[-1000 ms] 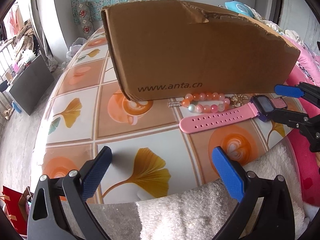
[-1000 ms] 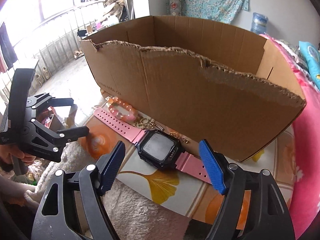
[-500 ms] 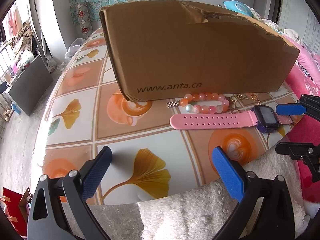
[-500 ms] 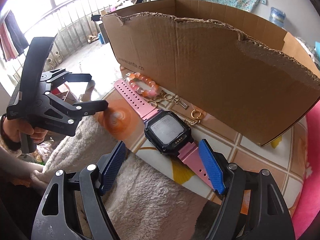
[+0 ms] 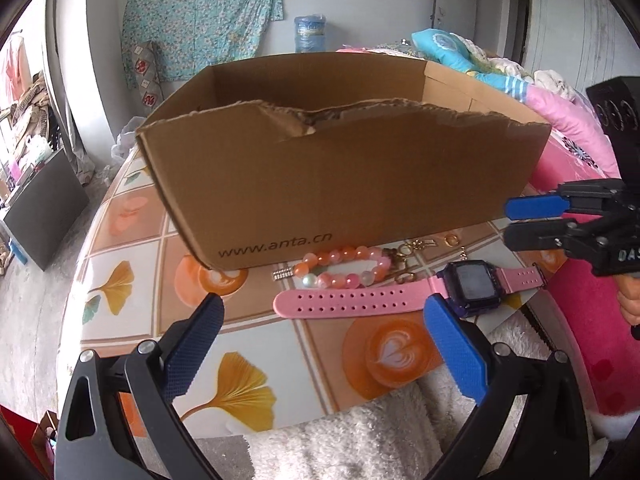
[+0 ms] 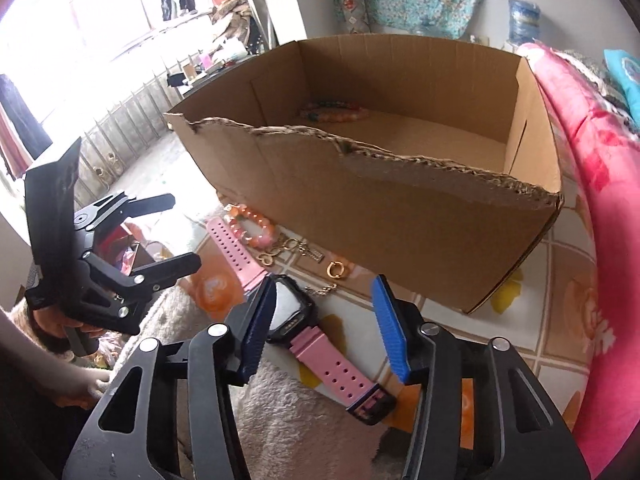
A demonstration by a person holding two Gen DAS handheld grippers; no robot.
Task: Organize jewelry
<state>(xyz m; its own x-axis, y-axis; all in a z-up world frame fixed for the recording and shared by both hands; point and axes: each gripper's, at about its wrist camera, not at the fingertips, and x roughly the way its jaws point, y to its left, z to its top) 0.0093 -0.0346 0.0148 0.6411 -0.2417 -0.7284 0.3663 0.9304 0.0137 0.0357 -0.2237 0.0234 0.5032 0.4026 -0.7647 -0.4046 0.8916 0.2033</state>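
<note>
A pink watch [image 6: 304, 322] lies on the tabletop [image 5: 132, 240] in front of the box [image 5: 360, 184], beside a bead bracelet [image 5: 344, 268]. The right claw [image 6: 324, 328] has just been closing, its jaws apart above the watch, holding nothing. The left claw [image 5: 320, 348] hovers wide apart.

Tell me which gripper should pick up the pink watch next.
Right. The right gripper already hangs just above the pink watch, its jaws having just narrowed without gripping it. The left gripper sits open, nearer the strap's far end.
</note>
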